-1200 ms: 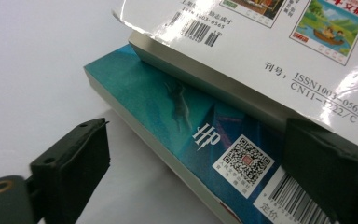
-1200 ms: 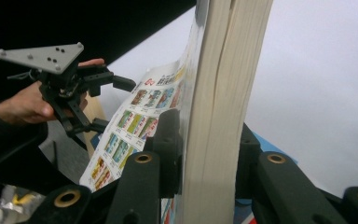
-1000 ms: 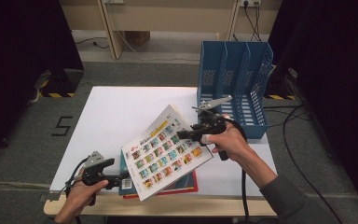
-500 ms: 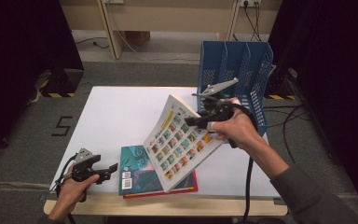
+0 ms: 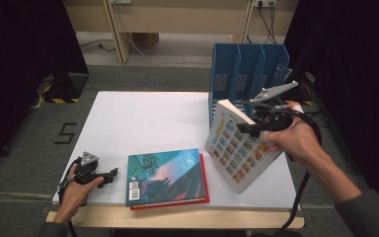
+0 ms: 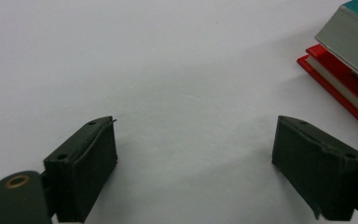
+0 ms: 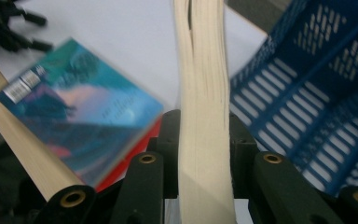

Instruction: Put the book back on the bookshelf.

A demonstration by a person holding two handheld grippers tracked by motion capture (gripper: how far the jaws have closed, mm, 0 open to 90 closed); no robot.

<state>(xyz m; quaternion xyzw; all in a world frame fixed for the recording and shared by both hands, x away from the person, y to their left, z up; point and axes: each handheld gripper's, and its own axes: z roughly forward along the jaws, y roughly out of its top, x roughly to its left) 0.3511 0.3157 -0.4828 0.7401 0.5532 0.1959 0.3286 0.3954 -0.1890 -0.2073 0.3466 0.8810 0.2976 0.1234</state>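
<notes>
My right gripper (image 5: 246, 129) is shut on a white picture book (image 5: 237, 148) covered in small coloured squares, held nearly upright above the table's right side, just in front of the blue file rack (image 5: 246, 79). In the right gripper view the book's cream page edges (image 7: 203, 102) run straight up between the jaws of my right gripper (image 7: 204, 140). A teal-covered book (image 5: 167, 175) lies flat on a red book (image 5: 205, 181) near the front edge. My left gripper (image 5: 113, 173) rests at the front left, open, its jaws spread wide over bare table (image 6: 186, 84). The teal book (image 6: 354, 35) and red book (image 6: 340, 84) lie to its right.
The white table (image 5: 143, 118) has free room across its back and left. The blue file rack (image 7: 317, 93) has several upright slots. The table's wooden front edge (image 5: 177, 219) runs below the books. A cable trails from my right hand off the front.
My right gripper has lifted the picture book off the stack, swung it right and tipped it nearly upright by the rack. My left gripper drew back left, away from the stacked books.
</notes>
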